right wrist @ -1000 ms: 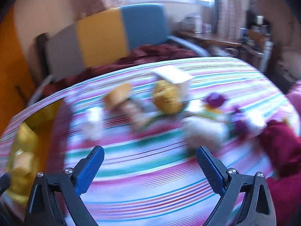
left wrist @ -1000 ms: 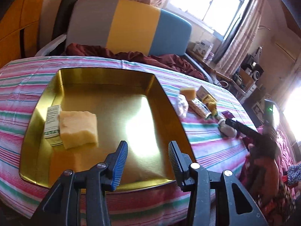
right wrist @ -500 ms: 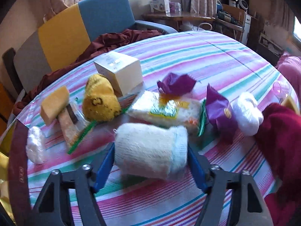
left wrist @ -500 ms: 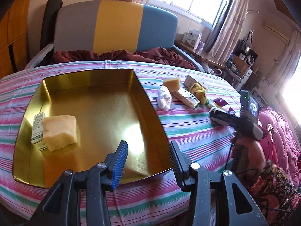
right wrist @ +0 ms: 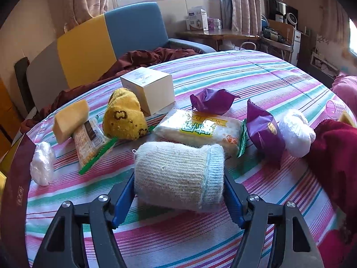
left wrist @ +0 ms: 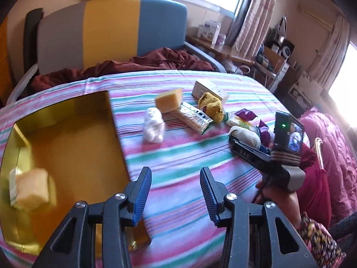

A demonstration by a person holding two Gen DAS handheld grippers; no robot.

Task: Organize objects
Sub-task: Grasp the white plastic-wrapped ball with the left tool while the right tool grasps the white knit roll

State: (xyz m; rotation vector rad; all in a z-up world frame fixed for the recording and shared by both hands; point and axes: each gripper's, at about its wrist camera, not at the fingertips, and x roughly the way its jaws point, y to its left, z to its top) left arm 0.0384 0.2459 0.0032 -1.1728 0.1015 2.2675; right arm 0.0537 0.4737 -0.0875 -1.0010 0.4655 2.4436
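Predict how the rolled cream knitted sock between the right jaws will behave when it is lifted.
The cream knitted sock looks soft, so it will probably squash under the blue pads rather than slip. It is likely light for its bulk. Its ribbed cuff end may sag or unroll, since only the middle is pinched.

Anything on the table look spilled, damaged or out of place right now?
Nothing spilled or visibly damaged. The sponge rests tilted, propped on the snack packet. The rest is a loose pile beside the tray. The right gripper is clamped on the sock roll.
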